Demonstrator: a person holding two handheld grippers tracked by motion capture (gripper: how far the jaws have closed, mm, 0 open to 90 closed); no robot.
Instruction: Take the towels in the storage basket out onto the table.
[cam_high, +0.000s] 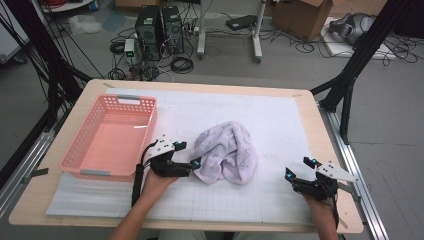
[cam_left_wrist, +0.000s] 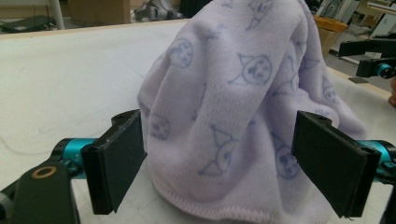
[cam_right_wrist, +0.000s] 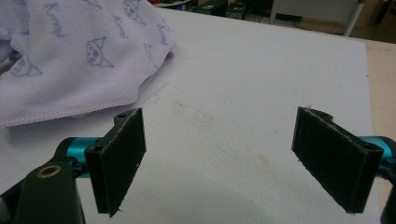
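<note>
A crumpled lilac towel (cam_high: 227, 152) printed with small cartoon faces lies in a heap on the white mat (cam_high: 280, 125), near the middle of the table. My left gripper (cam_high: 189, 156) sits low at the towel's left edge, pointing right. In the left gripper view its jaws stand wide apart (cam_left_wrist: 224, 172), and the towel (cam_left_wrist: 233, 107) bulges between them without being squeezed. My right gripper (cam_high: 299, 167) rests near the table's front right. It is open (cam_right_wrist: 224, 163) over bare mat with nothing between its jaws. The towel (cam_right_wrist: 70, 56) lies off to its upper left.
A pink plastic basket (cam_high: 129, 100), with nothing inside, stands on the left part of the table. Beyond the wooden table's far edge (cam_high: 200, 85) are computer towers, cables and cardboard boxes on the floor. Black frame legs stand at both sides.
</note>
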